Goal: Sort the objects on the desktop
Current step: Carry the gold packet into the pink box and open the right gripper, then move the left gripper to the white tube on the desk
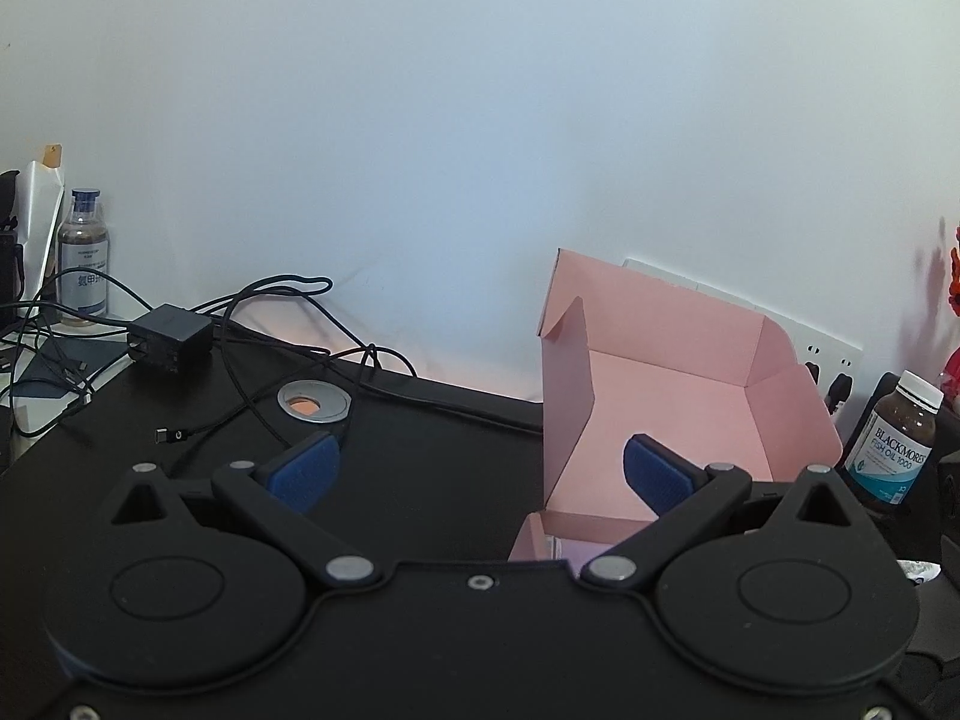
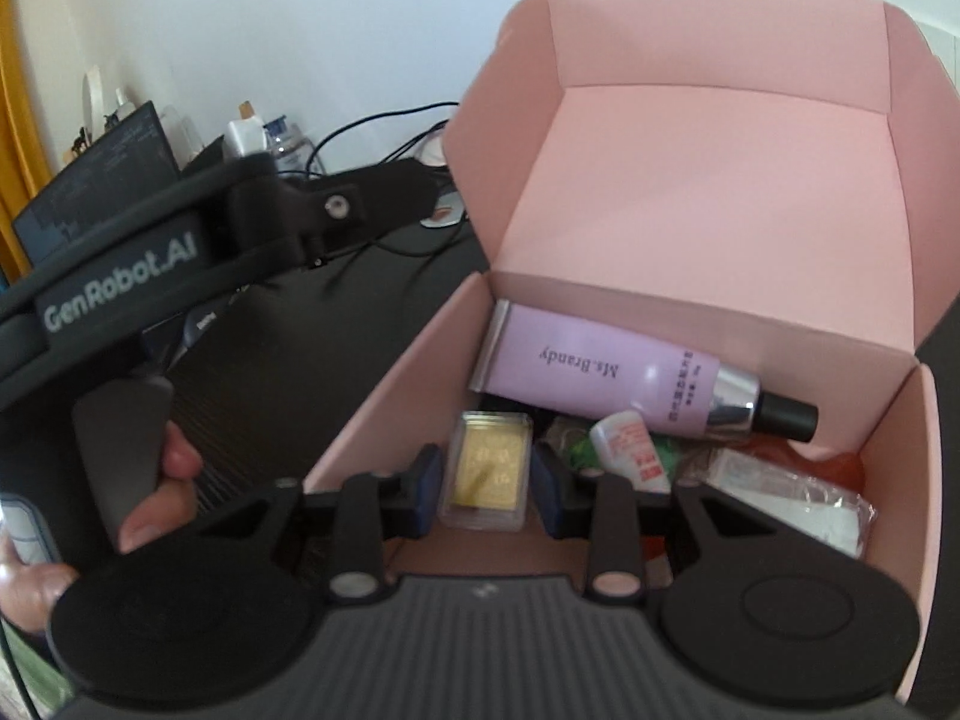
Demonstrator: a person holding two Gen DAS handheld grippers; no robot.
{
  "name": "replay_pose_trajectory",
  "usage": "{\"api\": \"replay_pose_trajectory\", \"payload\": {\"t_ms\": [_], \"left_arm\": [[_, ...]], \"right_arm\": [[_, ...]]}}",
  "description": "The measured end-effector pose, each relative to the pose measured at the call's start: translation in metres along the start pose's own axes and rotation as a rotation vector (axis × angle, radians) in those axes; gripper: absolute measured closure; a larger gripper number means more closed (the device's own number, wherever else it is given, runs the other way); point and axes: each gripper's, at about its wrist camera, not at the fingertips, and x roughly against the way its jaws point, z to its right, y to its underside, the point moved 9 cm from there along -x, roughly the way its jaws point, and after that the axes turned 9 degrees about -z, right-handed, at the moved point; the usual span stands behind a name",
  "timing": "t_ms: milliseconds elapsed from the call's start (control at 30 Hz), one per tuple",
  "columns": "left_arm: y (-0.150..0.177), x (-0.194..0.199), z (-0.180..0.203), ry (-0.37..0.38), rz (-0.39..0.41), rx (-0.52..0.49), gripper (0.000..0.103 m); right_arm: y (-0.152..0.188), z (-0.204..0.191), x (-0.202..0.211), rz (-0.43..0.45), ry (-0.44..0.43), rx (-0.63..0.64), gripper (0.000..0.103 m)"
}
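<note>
A white wall (image 1: 420,120) backs a black desk (image 1: 432,456) where an open pink box (image 2: 708,180) stands, lid raised. Only the right wrist view looks into it: a lilac tube (image 2: 606,372) lies crosswise, cap toward the right. The right gripper (image 2: 486,483) clasps a gold bar in a clear case (image 2: 489,468) over the box, long axis pointing away. Only the left wrist view shows the left gripper (image 1: 480,468) spread wide, empty, and a fish oil bottle (image 1: 894,438) beside the box.

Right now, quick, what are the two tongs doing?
Left tongs: wide open, holding nothing.
Right tongs: closed on the gold card case, over the pink box.
</note>
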Motion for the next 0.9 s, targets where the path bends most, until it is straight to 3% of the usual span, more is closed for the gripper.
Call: {"api": "replay_pose_trajectory", "payload": {"t_ms": [300,433,533,600,733,900], "left_arm": [[0.000,-0.001,-0.001,-0.007,-0.001,-0.004,0.000],[-0.001,0.000,-0.005,0.005,0.001,0.027,0.000],[-0.002,0.001,-0.010,0.021,0.001,0.065,0.000],[-0.003,0.001,-0.013,0.026,0.003,0.084,0.000],[-0.005,0.003,-0.014,0.028,0.017,0.095,0.000],[-0.003,0.003,-0.009,0.028,0.022,0.073,0.000]], "right_arm": [[-0.002,0.001,-0.007,0.005,-0.003,-0.019,0.071],[-0.007,0.002,0.003,0.022,-0.058,-0.068,0.069],[-0.011,0.006,0.017,0.056,-0.106,-0.119,0.056],[-0.018,0.002,0.025,0.093,-0.125,-0.125,0.039],[-0.019,-0.001,0.053,0.163,-0.134,-0.116,0.027],[-0.005,0.002,0.096,0.262,-0.034,-0.081,0.011]]}}
